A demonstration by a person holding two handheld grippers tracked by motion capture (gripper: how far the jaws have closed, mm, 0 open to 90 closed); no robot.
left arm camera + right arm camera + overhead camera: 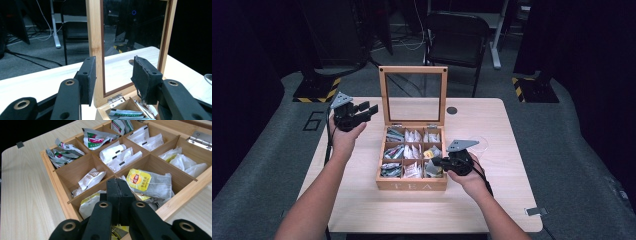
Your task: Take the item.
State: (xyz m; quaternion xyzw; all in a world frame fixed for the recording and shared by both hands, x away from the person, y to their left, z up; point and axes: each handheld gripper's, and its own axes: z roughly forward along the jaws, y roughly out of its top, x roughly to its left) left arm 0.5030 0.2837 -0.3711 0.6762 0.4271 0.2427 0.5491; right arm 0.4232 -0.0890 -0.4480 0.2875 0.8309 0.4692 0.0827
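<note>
Forearms come in from the near edge of the bench (362,210), one tool in each hand. Right tool (119,192) sits over the near right compartment of the tea box (412,186), its jaws pressed flat together above the sachets there; whether a sachet's edge or string is pinched between them I cannot tell. Just beyond its tip lies a grey tea bag with a yellow tag (138,180), in the middle right compartment.

Left tool (113,75) hovers at the far left of the box, jaws apart with nothing between them, beside the upright glass lid (133,37) and apart from its wooden frame.

Risks, as I judge them: if the right tool has caught only a thin corner or nothing at all, lifting would bring up an empty grip or drop the sachet into a neighbouring compartment. A tangled string could drag a second bag out. The left tool, so near the lid, could knock it shut onto the right tool.
</note>
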